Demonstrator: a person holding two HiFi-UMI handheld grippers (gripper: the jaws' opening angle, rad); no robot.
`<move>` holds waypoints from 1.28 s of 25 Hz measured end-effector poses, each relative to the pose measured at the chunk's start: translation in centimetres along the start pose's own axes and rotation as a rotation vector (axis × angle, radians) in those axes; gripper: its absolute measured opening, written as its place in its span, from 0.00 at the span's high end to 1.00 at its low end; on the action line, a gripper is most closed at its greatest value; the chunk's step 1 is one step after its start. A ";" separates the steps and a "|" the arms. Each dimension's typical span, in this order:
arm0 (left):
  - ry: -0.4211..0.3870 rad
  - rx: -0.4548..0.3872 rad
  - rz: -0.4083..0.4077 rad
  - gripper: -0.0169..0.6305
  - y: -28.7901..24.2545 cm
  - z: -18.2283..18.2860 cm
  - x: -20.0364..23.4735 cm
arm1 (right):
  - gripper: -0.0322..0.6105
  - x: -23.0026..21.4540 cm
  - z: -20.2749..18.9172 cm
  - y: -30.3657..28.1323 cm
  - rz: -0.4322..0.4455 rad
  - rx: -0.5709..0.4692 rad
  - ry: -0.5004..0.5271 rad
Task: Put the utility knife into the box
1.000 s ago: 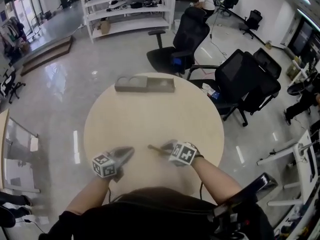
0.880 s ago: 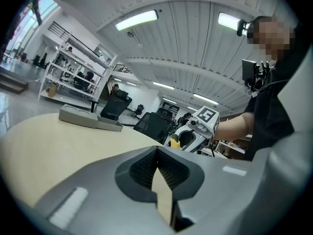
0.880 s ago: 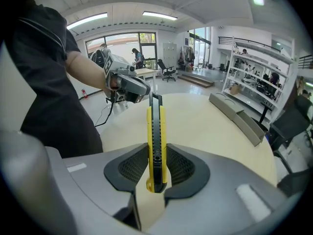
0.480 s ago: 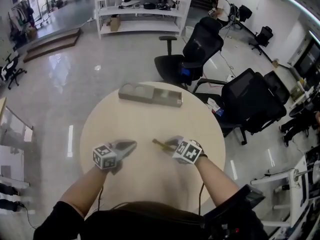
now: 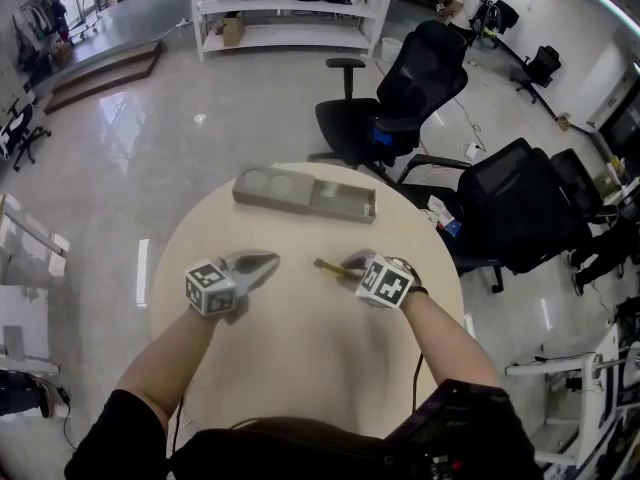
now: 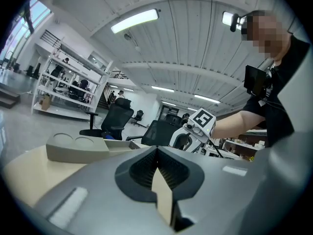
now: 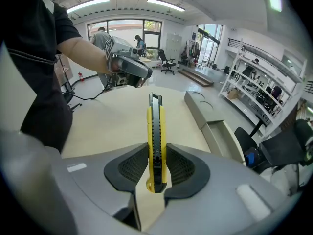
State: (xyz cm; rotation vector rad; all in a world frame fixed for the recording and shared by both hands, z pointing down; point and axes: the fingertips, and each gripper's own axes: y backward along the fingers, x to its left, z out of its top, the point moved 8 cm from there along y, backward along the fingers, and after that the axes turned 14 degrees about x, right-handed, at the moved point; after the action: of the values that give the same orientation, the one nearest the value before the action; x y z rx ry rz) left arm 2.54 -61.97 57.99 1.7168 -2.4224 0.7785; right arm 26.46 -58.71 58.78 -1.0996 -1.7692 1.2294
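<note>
Round beige table [image 5: 300, 368]; slim yellow utility knife [image 7: 156, 146] (ribbed spine)

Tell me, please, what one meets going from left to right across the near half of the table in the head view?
left gripper → utility knife → right gripper, whose jaws are closed on the utility knife

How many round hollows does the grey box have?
2, side by side at the left end of the box: one hollow outermost, the other beside its long compartment. None seem hidden.

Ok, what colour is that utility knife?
The utility knife is yellow with a black centre strip; clearest in the right gripper view.
</note>
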 end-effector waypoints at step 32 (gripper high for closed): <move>-0.088 -0.006 -0.053 0.98 -18.3 2.3 17.6 | 0.75 -26.8 0.7 -15.7 0.025 0.296 0.184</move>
State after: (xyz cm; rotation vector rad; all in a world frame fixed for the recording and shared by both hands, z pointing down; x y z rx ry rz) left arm 12.97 -82.66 68.57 1.8424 -2.4211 0.7033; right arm 32.41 -86.44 71.34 -1.0271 -1.3889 1.3113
